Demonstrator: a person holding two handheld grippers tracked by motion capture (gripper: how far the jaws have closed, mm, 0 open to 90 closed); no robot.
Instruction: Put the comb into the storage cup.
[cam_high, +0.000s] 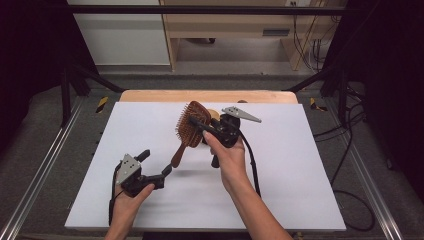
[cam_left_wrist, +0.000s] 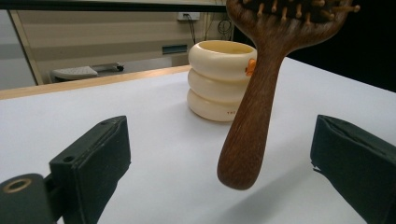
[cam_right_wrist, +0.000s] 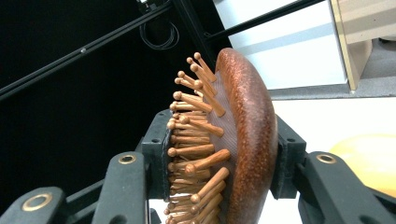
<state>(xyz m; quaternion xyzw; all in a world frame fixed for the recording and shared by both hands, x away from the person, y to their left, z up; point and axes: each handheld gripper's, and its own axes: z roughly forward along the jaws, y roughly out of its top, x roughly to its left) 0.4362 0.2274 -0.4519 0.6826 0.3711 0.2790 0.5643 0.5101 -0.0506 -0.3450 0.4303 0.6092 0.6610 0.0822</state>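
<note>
Wooden hairbrush (cam_high: 189, 131) in air over white table (cam_high: 280, 190), head up, handle slanting down toward left tongs (cam_high: 156, 167). Right tongs (cam_high: 196, 121) pinching brush head, one pad on bristles (cam_right_wrist: 194, 149), other on wooden back. Left tongs spread wide, handle end (cam_left_wrist: 243, 158) between pads, not touched. Cream ribbed holder (cam_left_wrist: 219, 79) behind.
</note>
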